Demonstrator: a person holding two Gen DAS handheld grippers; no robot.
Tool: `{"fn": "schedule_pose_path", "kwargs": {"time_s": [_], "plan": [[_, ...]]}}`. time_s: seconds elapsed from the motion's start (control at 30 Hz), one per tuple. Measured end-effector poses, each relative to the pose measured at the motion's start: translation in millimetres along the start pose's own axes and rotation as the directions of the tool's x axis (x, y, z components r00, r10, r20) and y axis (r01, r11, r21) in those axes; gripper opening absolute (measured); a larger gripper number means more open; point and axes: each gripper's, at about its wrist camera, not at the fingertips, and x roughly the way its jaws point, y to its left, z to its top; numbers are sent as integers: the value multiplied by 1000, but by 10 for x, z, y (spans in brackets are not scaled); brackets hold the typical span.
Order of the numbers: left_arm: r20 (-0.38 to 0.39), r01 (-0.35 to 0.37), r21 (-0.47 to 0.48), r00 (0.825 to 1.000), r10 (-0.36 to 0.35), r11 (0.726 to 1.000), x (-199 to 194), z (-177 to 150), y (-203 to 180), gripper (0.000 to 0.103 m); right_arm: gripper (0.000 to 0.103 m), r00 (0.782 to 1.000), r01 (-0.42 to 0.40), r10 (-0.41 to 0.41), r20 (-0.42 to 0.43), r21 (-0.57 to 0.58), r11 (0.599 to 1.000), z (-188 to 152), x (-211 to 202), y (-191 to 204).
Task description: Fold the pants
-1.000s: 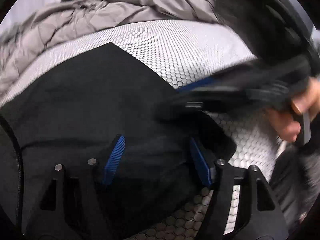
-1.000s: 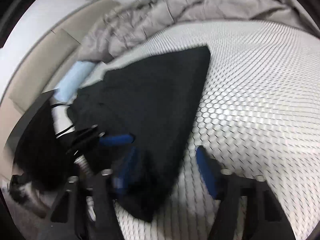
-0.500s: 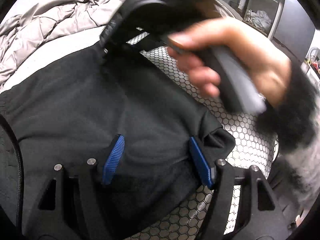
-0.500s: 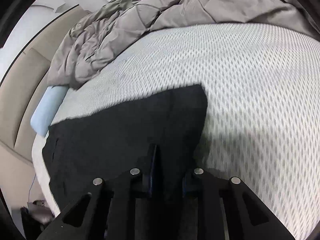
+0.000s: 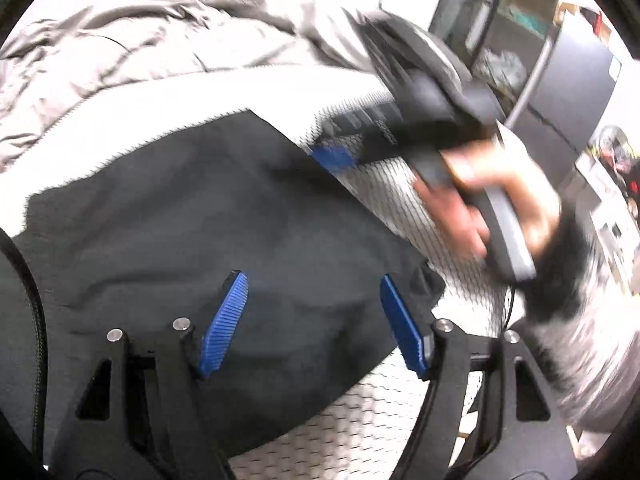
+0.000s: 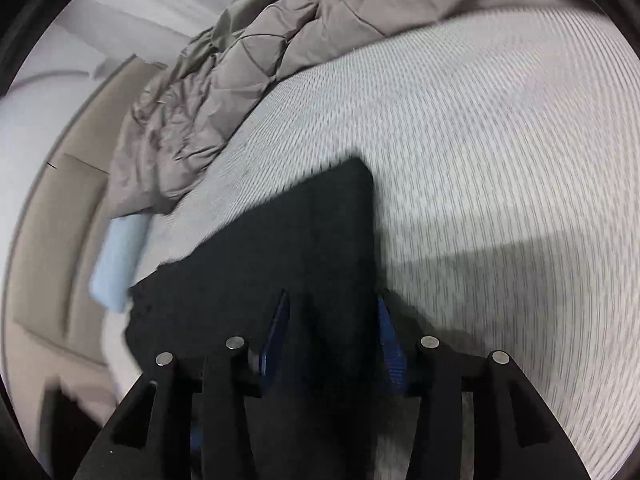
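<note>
The black pants (image 5: 192,216) lie folded on the white mesh-patterned mattress (image 5: 400,408). My left gripper (image 5: 312,312) is open, its blue pads spread just above the near end of the pants. My right gripper (image 6: 332,328) hovers over the far end of the pants (image 6: 280,248), its jaws parted with black cloth showing between them. It also shows blurred in the left wrist view (image 5: 336,156), held by a hand (image 5: 492,200) above the far right corner of the pants.
A grey quilted duvet (image 6: 256,64) is bunched along the far side of the mattress (image 6: 480,160). A light blue pillow (image 6: 116,260) lies by the beige headboard (image 6: 52,216). Dark furniture (image 5: 568,72) stands beyond the bed's right edge.
My right gripper's jaws have gone from narrow to parted over the pants' far end. It has shifted right in the left wrist view. My left gripper has stayed open over the near end.
</note>
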Motion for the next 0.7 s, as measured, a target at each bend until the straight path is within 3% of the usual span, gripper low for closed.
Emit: {"fn": "schedule_pose_path", "kwargs": {"time_s": [0.03,0.1,0.13,0.3,0.43,0.5,0.6,0.7], "plan": [[27,-26,-16,999,26,1000,-64,22,97,71,42,1000,1,-1,6,-10,1000,-83,-2,29],[41,-71,-58,996,73,996,-91,59,266,71,23,999,28,-27,23,-57,998,-174,6,89],[39,-95,-93,994,99,991,-89,71,402,71,22,998,43,-39,53,-68,997,-156,11,110],[19,-180,-224,982,189,958,-51,96,924,71,25,985,165,-159,66,-99,981,-34,77,215],[31,-209,-185,975,218,960,-111,67,958,71,32,946,311,-267,184,-276,909,-243,-311,497],[37,-211,-141,975,218,967,-99,49,867,71,42,948,305,-251,197,-328,894,-446,-482,543],[12,-204,-66,979,205,977,36,63,684,71,42,967,250,-204,154,-406,879,-693,-441,711],[-30,-242,-12,970,242,970,172,-9,606,71,42,989,145,-119,85,-468,872,-871,-229,869]]}}
